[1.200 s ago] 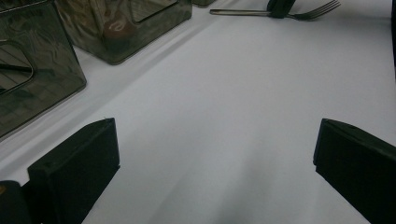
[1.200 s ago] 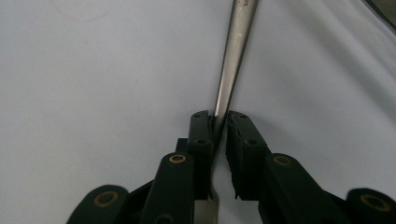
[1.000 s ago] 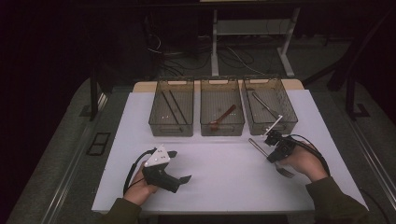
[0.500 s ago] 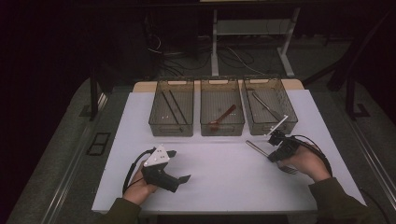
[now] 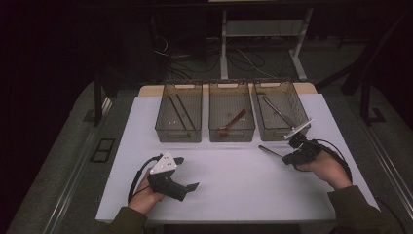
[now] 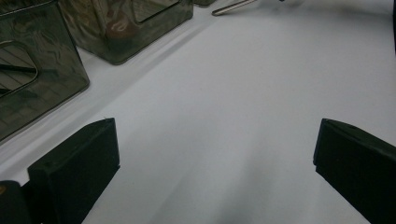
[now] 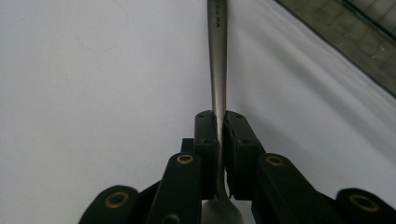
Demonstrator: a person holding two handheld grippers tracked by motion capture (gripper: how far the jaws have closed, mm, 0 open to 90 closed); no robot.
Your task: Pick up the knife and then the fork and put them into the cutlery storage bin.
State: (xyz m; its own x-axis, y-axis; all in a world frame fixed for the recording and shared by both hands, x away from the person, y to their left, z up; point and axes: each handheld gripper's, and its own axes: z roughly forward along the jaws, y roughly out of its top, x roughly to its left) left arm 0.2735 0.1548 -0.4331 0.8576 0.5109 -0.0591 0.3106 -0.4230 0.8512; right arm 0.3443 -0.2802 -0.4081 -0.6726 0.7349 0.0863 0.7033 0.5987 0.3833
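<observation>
My right gripper [image 5: 288, 157] is shut on a metal spoon [image 5: 269, 150] just in front of the right bin [image 5: 265, 130]. The spoon's handle sticks out to the left, low over the white table. In the right gripper view the jaws [image 7: 221, 116] pinch the spoon [image 7: 217, 56] near its bowl, and the handle runs straight away from them. My left gripper [image 5: 187, 173] rests on the table at the near left, open, with nothing between its jaws [image 6: 215, 135]. The spoon's handle tip [image 6: 231, 5] shows far off in the left gripper view.
Three clear bins stand in a row at the back of the white table [image 5: 234, 190]. The left bin [image 5: 178, 132] holds dark sticks, the middle bin [image 5: 231, 134] a red spoon [image 5: 233, 122], the right bin metal utensils [image 5: 277, 111]. A dark floor surrounds the table.
My right gripper has shifted slightly right and toward the person, carrying the spoon with it. The left gripper has not moved.
</observation>
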